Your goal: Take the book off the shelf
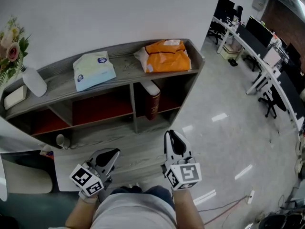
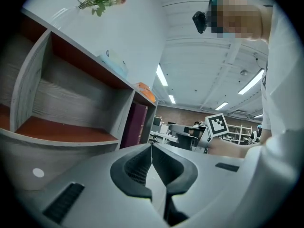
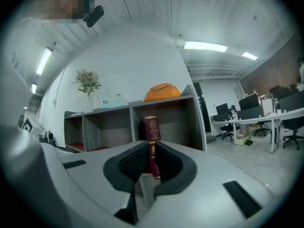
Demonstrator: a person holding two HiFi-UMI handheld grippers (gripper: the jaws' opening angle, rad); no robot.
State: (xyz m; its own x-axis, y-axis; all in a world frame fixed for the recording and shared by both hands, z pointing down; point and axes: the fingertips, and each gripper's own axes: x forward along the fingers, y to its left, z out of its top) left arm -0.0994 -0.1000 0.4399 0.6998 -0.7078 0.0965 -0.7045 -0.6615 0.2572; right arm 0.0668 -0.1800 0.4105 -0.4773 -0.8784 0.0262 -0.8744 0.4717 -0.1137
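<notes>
Well ahead of the left tongs [image 1: 113, 154] and right tongs [image 1: 171, 136], both closed on nothing, the book [image 1: 152, 101] stands upright in the right compartment of the shelf [image 1: 125, 63], so the right tongs should open wide before reaching, then clamp its spine squarely.

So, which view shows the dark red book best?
The right gripper view: the book shows its spine, upright on the shelf. The head view shows it from above; the left gripper view, only one side.
</notes>
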